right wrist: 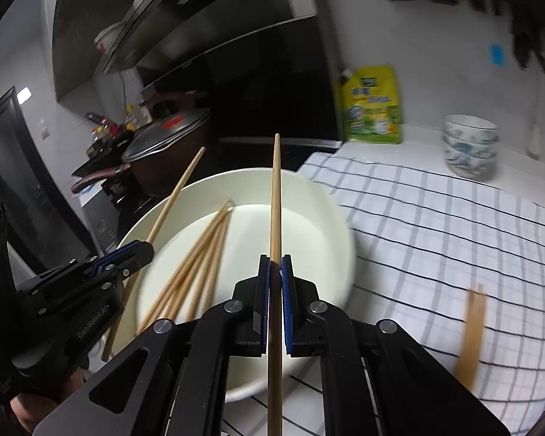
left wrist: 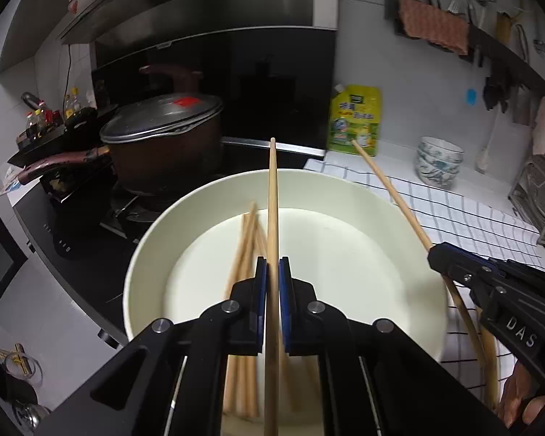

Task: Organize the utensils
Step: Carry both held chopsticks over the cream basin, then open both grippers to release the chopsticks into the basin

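My left gripper [left wrist: 272, 265] is shut on one wooden chopstick [left wrist: 272, 189] that points straight ahead, held above a wide white bowl [left wrist: 345, 189]. Several more chopsticks [left wrist: 245, 247] lie inside the bowl. To the right, my right gripper [left wrist: 437, 256] holds a second chopstick [left wrist: 388, 189] slanting up and left. In the right wrist view, the right gripper [right wrist: 275, 265] is shut on its chopstick [right wrist: 276, 196] over the bowl [right wrist: 309, 200]. The left gripper [right wrist: 143, 250] grips its chopstick [right wrist: 174, 196] at the left. A blurred pair of chopsticks [right wrist: 472, 338] lies on the checked cloth [right wrist: 436, 225].
A lidded dark pot [left wrist: 163, 134] sits on the black stove left of the bowl. A yellow pouch [left wrist: 354, 120] and stacked patterned bowls [left wrist: 437, 160] stand at the back of the counter. A metal dish rack [left wrist: 537, 196] is at the far right.
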{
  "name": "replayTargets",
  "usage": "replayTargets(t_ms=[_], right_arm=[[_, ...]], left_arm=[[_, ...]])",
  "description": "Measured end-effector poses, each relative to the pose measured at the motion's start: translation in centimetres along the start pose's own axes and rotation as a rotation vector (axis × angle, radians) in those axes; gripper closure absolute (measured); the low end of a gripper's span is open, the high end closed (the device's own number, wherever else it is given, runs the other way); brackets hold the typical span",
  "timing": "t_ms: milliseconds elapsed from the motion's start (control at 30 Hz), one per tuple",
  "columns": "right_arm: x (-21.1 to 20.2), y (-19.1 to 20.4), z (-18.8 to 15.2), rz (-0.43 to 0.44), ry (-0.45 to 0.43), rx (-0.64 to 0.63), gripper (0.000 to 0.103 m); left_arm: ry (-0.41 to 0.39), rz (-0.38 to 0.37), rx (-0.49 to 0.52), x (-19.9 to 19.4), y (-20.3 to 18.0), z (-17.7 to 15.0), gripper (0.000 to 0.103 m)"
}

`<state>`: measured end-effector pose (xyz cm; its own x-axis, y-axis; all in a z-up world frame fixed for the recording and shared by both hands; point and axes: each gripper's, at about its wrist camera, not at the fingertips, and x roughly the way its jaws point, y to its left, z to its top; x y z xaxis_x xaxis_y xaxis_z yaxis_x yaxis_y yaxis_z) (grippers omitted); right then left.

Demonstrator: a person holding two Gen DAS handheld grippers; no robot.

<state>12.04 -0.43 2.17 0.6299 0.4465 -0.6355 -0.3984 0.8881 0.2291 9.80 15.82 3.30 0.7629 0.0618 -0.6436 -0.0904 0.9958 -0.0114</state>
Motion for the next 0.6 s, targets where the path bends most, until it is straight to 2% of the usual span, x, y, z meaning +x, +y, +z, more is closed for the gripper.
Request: replayTargets(t_ms=[200, 400, 467, 600], right_arm=[[4.7, 2.2, 0.5, 0.003, 0.091, -0.027, 0.097], [6.8, 2.1, -0.1, -0.011, 0.145, -0.022, 0.097], [7.1, 1.8, -0.2, -0.017, 0.149, -0.014, 0.096], [6.8, 1.3, -0.3, -0.013, 0.141, -0.002, 0.094]], left_arm=[[0.059, 0.007, -0.024, 3.1, 1.9, -0.2, 0.095], [0.093, -0.012, -0.021, 4.5, 1.6, -0.7, 0.095], [0.082, -0.019, -0.031, 4.2, 1.7, -0.7, 0.094], [0.079, -0.007, -0.054, 4.1, 2.0, -0.8, 0.066]])
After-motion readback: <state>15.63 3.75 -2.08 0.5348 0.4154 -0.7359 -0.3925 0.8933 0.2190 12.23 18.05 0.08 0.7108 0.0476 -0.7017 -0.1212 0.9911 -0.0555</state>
